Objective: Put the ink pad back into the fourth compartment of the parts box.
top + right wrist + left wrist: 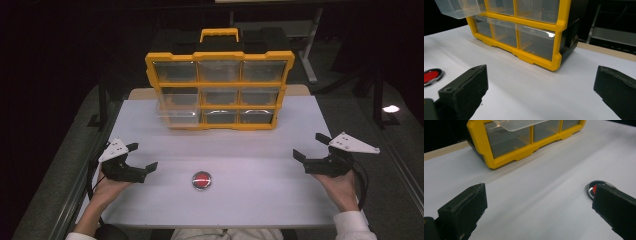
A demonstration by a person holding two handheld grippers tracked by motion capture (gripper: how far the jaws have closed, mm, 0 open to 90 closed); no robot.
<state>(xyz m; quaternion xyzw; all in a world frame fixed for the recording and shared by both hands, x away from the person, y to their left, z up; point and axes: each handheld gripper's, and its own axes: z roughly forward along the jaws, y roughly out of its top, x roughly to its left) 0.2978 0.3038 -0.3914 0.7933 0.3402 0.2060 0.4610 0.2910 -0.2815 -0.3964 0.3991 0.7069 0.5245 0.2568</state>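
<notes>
A yellow and black organizer with clear drawers stands upright at the back of the white table. Its middle-left drawer is pulled out toward me; the same drawer juts out in both gripper views. A small round red and silver disc lies flat near the front centre. My left gripper rests at the left, open and holding nothing, with the disc partly behind its right jaw. My right gripper sits at the right, open and holding nothing, with the disc off to its left.
A wooden board shows under the white table top behind the organizer. Dark floor and a metal frame lie beyond the table. Wide bare table surface lies between the grippers and the organizer.
</notes>
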